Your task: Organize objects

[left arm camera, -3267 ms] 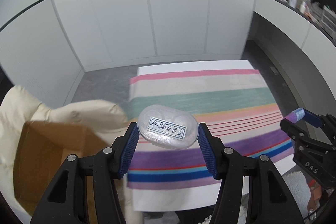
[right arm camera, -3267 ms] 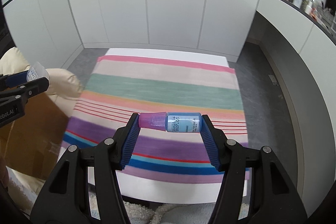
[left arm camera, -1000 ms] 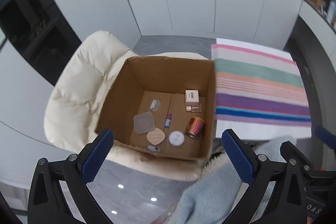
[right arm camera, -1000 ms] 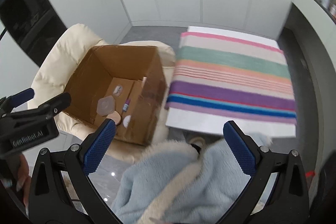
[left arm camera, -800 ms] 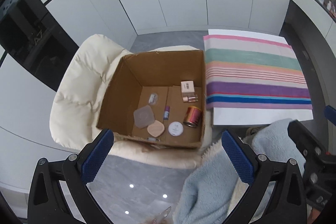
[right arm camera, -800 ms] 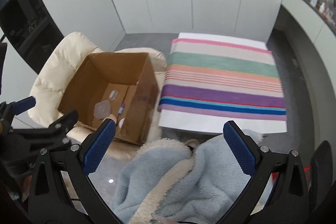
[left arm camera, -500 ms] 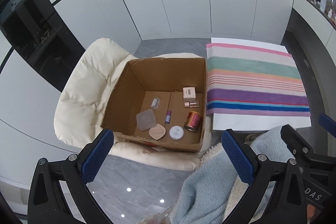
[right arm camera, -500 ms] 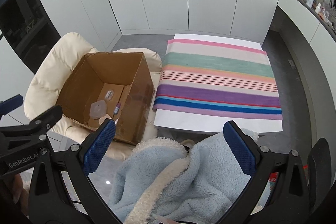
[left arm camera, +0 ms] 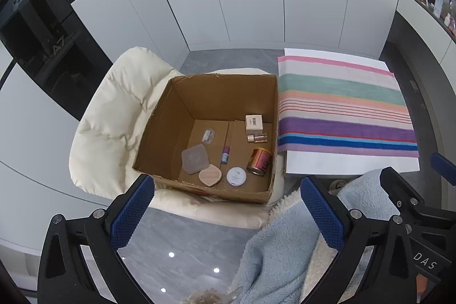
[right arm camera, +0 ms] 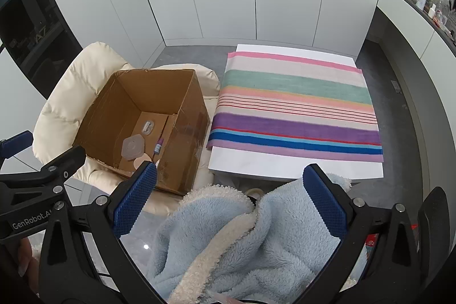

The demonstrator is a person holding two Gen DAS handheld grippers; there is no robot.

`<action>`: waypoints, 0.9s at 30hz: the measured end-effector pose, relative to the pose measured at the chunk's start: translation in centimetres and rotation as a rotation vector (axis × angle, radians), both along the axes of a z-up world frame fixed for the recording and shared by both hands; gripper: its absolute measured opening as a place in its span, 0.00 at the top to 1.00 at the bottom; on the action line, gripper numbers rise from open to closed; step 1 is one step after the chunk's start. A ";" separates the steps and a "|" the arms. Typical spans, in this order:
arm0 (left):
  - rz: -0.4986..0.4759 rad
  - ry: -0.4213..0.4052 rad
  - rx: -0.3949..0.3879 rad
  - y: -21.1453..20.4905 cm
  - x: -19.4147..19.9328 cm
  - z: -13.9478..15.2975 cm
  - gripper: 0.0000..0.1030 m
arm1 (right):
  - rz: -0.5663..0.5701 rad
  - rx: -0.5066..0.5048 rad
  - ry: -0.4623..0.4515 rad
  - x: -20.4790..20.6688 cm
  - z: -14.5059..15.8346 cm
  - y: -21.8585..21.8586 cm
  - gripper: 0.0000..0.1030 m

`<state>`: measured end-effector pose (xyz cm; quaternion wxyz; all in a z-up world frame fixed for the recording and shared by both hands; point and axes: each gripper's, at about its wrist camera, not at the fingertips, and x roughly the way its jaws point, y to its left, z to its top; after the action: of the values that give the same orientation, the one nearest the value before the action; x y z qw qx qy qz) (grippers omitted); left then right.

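Cardboard box (left arm camera: 182, 116) now holds the clear oval case (left arm camera: 207, 135) and purple-capped bottle (left arm camera: 225, 155) carried earlier; left gripper (left arm camera: 225, 207) and right gripper (right arm camera: 229, 202) fingers gape empty, striped surface (right arm camera: 296, 110) bare — organizing looks finished.

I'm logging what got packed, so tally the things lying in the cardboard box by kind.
Inside the cardboard box:
Small carton: 1
Red can: 1
Round white jar: 1
Small bottles: 2
Clear cases: 2
Peach puff: 1
Total: 8
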<state>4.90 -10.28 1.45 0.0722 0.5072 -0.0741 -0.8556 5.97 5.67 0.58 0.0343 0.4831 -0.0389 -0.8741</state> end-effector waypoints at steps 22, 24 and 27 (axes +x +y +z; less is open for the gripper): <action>-0.018 -0.023 0.001 0.4 -0.1 -0.5 0.00 | -0.004 -0.001 0.002 0.2 0.1 0.2 0.00; -0.018 -0.023 -0.001 0.4 0.0 -0.5 0.00 | -0.004 -0.002 0.001 0.2 0.1 0.2 0.00; -0.019 -0.024 0.000 0.4 -0.1 -0.5 0.00 | -0.002 -0.004 -0.004 0.2 0.1 0.3 0.00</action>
<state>4.79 -9.91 0.98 0.0632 0.5167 -0.0796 -0.8501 6.17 5.94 0.69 0.0341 0.4847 -0.0412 -0.8730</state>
